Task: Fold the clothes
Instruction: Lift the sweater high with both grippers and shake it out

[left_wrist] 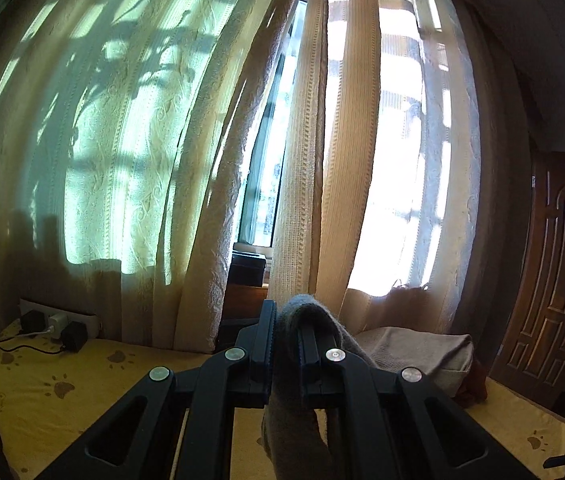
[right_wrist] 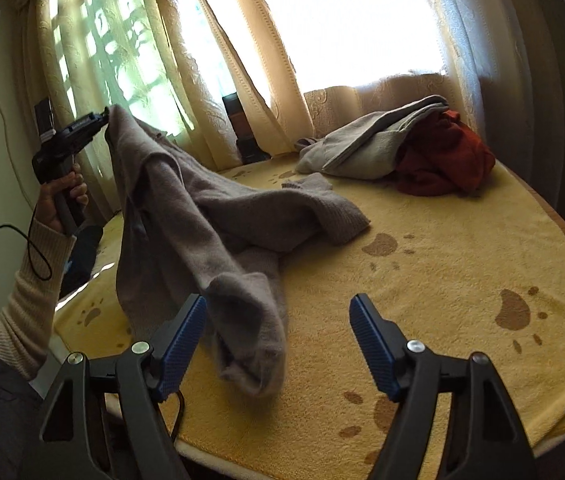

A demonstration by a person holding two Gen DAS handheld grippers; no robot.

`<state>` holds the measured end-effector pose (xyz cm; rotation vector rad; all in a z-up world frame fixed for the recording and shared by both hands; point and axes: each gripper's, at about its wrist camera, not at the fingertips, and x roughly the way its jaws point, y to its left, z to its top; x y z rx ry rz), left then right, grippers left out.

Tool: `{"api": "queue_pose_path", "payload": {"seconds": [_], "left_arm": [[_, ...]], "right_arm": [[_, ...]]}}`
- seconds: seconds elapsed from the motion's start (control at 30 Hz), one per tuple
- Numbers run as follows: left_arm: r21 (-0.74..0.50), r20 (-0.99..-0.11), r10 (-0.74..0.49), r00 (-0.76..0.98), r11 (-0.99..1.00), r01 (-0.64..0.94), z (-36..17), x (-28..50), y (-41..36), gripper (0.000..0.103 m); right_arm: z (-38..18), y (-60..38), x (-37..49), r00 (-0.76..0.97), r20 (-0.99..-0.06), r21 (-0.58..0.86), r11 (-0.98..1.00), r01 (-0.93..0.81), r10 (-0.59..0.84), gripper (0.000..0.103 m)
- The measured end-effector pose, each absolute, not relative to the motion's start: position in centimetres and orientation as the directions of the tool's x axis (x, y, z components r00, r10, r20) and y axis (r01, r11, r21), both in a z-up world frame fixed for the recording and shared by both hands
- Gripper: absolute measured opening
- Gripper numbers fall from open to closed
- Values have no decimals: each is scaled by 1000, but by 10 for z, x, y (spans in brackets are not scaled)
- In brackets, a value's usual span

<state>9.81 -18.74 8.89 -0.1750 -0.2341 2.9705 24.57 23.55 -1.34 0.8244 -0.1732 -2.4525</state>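
The left gripper (left_wrist: 287, 332) is clamping the grey sweater (right_wrist: 186, 200), lifting it off the yellow blanket (right_wrist: 442, 248); the right gripper (right_wrist: 278, 320) is hanging with its tongs apart.

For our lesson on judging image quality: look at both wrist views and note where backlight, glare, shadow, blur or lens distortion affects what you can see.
Left wrist view: the curtains are backlit and carry leaf and bar shadows, their folds bowed by the fisheye; the window gap glares white. Right wrist view: the window is blown out, and the hanging end of the grey sweater is blurred.
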Motion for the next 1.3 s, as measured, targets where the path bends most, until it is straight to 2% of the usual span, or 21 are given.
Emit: {"api": "queue_pose_path", "payload": {"seconds": [0.1, 0.17, 0.2, 0.23, 0.27, 0.33, 0.43, 0.53, 0.67, 0.8, 0.9, 1.1, 1.23, 1.3], "left_arm": [[-173, -102, 165, -981, -974, -146, 93, 100, -186, 10], [-179, -100, 163, -981, -973, -144, 96, 104, -186, 10], [-180, -100, 160, -982, -974, -141, 98, 105, -187, 10], [-180, -99, 156, -983, -974, -137, 100, 108, -187, 10], [-178, -97, 151, -984, -975, -132, 102, 111, -188, 10], [-170, -87, 137, -987, -978, -121, 109, 118, -190, 10], [-144, -40, 110, -993, -984, -104, 130, 135, -191, 10], [-107, 31, 99, -995, -989, -102, 158, 157, -188, 10], [-62, 124, 100, -987, -992, -109, 201, 190, -183, 10], [-26, 191, 84, -978, -996, -90, 239, 220, -180, 10], [5, 236, 52, -970, -999, -52, 260, 240, -176, 10], [-19, 308, -11, -951, -1000, 5, 280, 278, -184, 10], [-46, 361, -24, -932, -999, 8, 284, 309, -191, 10], [-42, 385, -31, -923, -999, 16, 281, 328, -191, 10]], "right_arm": [[-33, 228, 239, -638, -564, 302, -850, 431, -524, 55], [-47, 226, 226, -620, -595, 336, -859, 386, -511, 33], [-53, 225, 219, -601, -608, 359, -855, 374, -519, 26], [-60, 223, 212, -581, -621, 383, -850, 362, -527, 10], [-60, 220, 211, -587, -629, 361, -861, 358, -509, 7], [-61, 213, 209, -604, -645, 312, -883, 351, -468, 6], [-19, 225, 212, -765, -560, 153, -948, 281, -317, 5], [50, 244, 217, -914, -373, -3, -985, 170, -156, 5], [136, 257, 229, -996, -83, -98, -995, 28, -20, 5], [202, 264, 248, -984, 165, -103, -992, -78, 61, 5], [240, 266, 262, -955, 285, -86, -990, -113, 84, 5], [285, 259, 300, -876, 468, -93, -979, -181, 117, 5], [298, 243, 339, -774, 611, -93, -956, -279, 166, 5], [299, 240, 358, -738, 654, -83, -952, -294, 170, 5]]}}
